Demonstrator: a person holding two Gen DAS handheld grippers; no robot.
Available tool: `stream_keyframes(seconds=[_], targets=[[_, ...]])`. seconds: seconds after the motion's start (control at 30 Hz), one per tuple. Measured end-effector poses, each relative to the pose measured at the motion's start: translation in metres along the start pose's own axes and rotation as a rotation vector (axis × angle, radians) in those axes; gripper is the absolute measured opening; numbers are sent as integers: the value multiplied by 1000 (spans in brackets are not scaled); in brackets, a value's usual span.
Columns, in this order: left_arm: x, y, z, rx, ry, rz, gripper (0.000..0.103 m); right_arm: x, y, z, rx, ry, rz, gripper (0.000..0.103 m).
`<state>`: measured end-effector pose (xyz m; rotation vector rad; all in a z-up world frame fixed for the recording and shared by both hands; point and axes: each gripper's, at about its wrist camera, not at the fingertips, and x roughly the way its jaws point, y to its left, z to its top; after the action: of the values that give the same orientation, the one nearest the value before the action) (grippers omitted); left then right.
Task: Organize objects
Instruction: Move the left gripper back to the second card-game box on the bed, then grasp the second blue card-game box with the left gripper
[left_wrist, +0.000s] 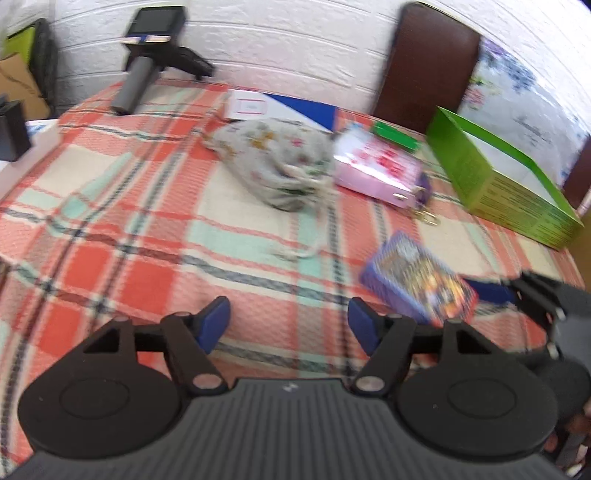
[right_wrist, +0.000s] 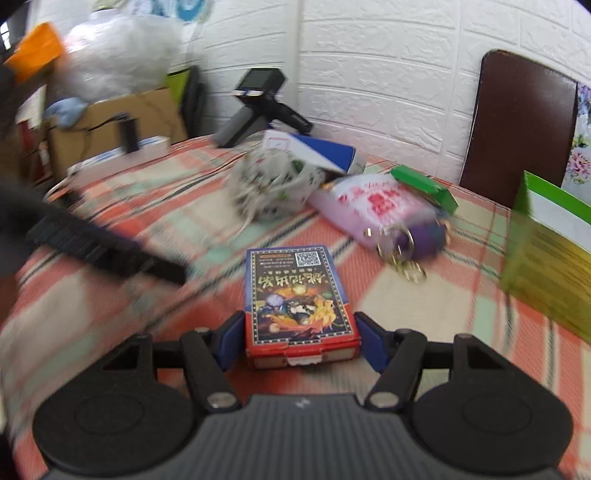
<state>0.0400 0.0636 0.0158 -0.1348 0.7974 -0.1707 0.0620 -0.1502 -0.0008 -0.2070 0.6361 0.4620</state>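
**Card box in the right grip, green box waiting**

Card box (right_wrist: 301, 295) sits clamped between the pads of the right hand-held gripper (right_wrist: 301, 338), held over the checked desk (right_wrist: 424, 306). Left hand-held gripper (left_wrist: 288, 326) hangs open and empty. Green box (right_wrist: 546, 258) stands open at 3 o'clock, seemingly the target. Risk: the pads pinch only the box's near end, so a fast swing could tilt it loose, or clip the keyring (right_wrist: 406, 254) nearby.

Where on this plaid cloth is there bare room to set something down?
Bare cloth lies ahead of the left claw, short of the drawstring pouch. Crowded: pouch, pink packet and green box along the far right.
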Motion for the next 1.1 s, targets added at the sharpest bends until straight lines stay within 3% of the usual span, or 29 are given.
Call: stream_keyframes(seconds=[0.07,0.13,0.23,0.3,0.4,0.57,0.63,0.77,0.87,1.0,1.1], targets=[[1,-11,0,16,21,-61,72,-25,-7,-17,-24,0,6,64],[4,-25,2,27,46,-128,71,-49,-16,-32,-46,-3,-46,64],[11,-52,9,61,76,-208,71,-80,-32,-52,-77,-13,-218,76],[18,-76,15,102,90,-253,71,-95,-44,-62,-96,-9,-352,79],[25,-117,21,185,97,-320,71,-113,-61,-73,-42,-1,-441,79],[39,-168,14,277,149,-353,71,-133,-85,-87,210,-15,-339,74],[43,-172,7,271,179,-356,62,-133,-88,-89,255,-21,-302,72],[44,-179,2,287,185,-352,60,-128,-84,-92,236,-23,-284,71],[43,-185,1,308,192,-377,54,-120,-85,-91,229,-24,-281,64],[43,-198,-6,369,174,-389,54,-115,-84,-89,212,-18,-275,60],[45,-201,-6,360,175,-391,54,-111,-85,-87,226,-13,-265,56]])
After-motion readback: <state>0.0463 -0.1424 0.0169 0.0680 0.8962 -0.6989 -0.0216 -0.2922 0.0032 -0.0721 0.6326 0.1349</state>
